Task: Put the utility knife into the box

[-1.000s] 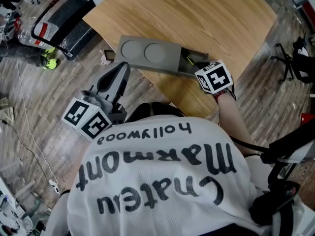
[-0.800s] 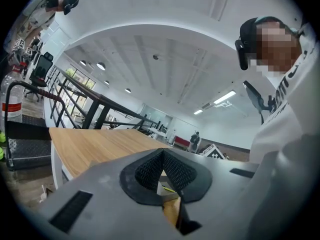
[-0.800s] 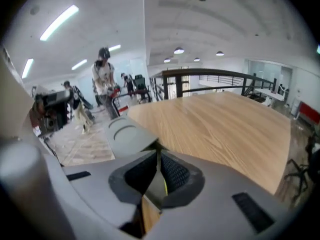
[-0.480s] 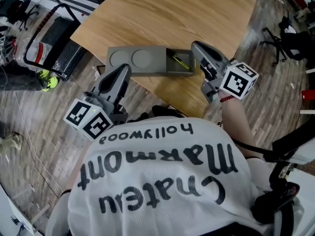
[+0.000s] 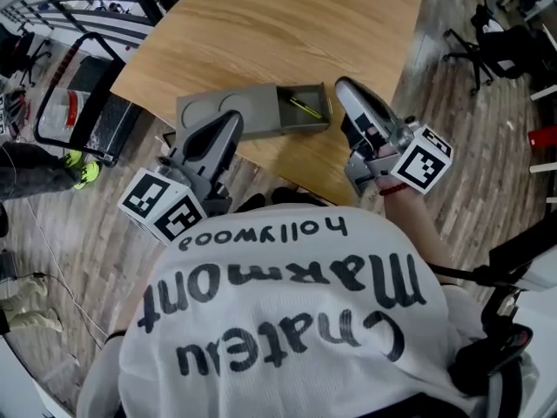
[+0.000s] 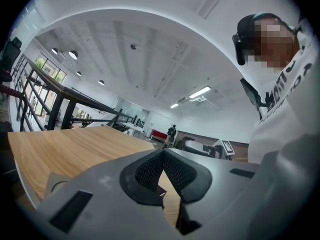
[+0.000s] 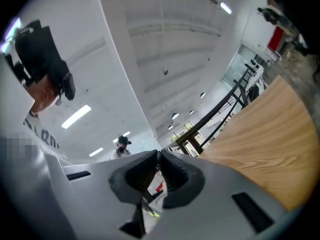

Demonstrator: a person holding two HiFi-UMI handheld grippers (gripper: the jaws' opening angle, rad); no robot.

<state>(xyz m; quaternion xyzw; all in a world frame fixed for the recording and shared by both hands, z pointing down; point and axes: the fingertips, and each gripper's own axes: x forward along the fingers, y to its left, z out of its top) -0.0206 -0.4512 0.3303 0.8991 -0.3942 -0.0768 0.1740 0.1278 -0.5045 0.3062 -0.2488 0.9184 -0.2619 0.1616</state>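
Note:
A grey box (image 5: 228, 111) lies near the front edge of the wooden table (image 5: 287, 24), its sliding lid drawn back to the left. In its open right end lies the utility knife (image 5: 305, 108), yellow-green and black. My right gripper (image 5: 345, 88) hangs just right of that open end, tilted up, shut and empty. My left gripper (image 5: 231, 121) is shut with nothing in it, its tip at the box's near side by the table edge. The left gripper view shows pads (image 6: 150, 170) pressed together over the table (image 6: 55, 149). The right gripper view shows its fingertips (image 7: 167, 165) touching, pointing up at the ceiling.
A black-framed cart (image 5: 83, 103) stands on the plank floor left of the table. Office chairs (image 5: 492, 42) stand at the far right. The person's white printed shirt (image 5: 287, 312) fills the lower half of the head view. Cables (image 5: 52, 268) lie on the floor at the left.
My right gripper has pulled back from the box's open end, rising and tipping up to the right. The knife stays in the box. The left gripper has barely moved.

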